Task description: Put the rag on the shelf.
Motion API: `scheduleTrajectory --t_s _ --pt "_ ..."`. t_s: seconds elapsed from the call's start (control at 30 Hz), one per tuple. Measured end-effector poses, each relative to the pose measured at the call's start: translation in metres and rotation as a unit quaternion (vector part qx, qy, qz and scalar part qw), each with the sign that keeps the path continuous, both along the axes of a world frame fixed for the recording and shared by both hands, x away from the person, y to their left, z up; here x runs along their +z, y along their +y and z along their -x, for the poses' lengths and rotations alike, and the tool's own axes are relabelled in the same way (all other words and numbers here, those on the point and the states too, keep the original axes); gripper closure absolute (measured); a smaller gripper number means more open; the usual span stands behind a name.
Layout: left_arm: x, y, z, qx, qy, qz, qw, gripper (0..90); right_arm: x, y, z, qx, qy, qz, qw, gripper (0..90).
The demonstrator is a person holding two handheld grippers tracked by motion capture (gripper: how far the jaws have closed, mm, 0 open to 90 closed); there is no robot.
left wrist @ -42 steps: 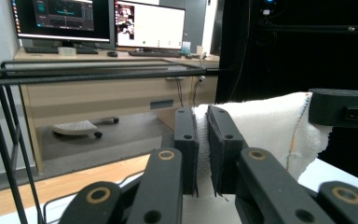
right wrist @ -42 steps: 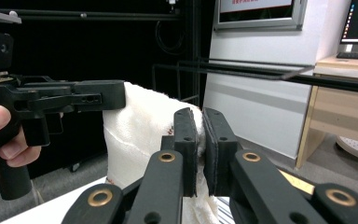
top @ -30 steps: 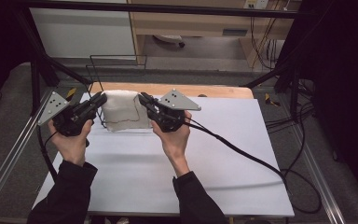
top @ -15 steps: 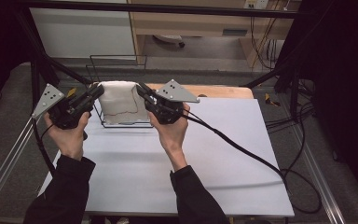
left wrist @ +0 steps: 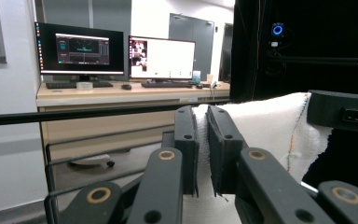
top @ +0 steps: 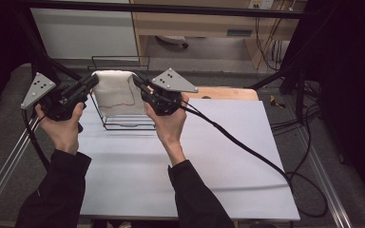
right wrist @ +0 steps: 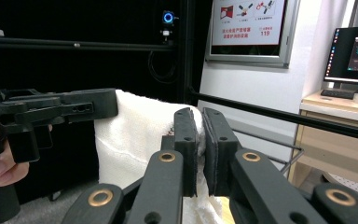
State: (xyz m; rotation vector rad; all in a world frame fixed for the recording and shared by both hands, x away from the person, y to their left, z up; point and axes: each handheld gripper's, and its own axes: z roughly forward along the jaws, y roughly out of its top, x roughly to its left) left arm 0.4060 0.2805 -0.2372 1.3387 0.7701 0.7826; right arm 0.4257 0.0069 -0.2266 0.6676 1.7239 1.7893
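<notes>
1. the table (top: 180, 166) is a wide white sheet, with the person's forearms coming in from the near edge.
2. the wire basket (top: 123, 124) stands at the far left part of the table, a black open frame, directly under the raised cloth.
3. the white towel (top: 115, 92) hangs in the air above the basket, stretched flat between the two grippers. its top edge runs left to right across the person, and the loose length drops down toward the basket. a thin dark thread line shows on its face.
4. the left gripper (top: 91, 81) holds the towel's top left corner. in the left gripper view its jaws stand pressed together on a fold of the cloth (left wrist: 261, 126).
5. the right gripper (top: 137, 81) holds the top right corner. in the right gripper view its jaws are likewise clamped on the cloth (right wrist: 135, 135), with the other gripper seen across the span.
6. the relation that matters: the towel lies straight between the two claws, neither hand nearer, its long top edge level and roughly in line with the basket's width. i judge that a lowering move needs both hands to descend together so the hanging edge meets the basket's opening rather than its rim.
</notes>
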Motion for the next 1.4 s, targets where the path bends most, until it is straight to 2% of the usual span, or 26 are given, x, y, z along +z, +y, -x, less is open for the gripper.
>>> scheduleTrajectory --t_s 0.6,0.9,1.4 --pt "0.034 0.008 -0.012 0.014 -0.018 0.003 0.9997 83.0 0.032 0.012 -0.012 -0.003 -0.019 -0.003 0.9998 85.4" --pt "0.051 0.012 -0.025 0.021 -0.023 0.005 0.9995 83.0 0.050 0.018 -0.021 -0.005 -0.023 -0.006 0.9997 85.4" --pt "0.064 0.017 -0.042 0.028 -0.032 0.017 0.9989 83.0 0.063 0.027 -0.039 -0.011 -0.032 -0.006 0.9994 85.3"
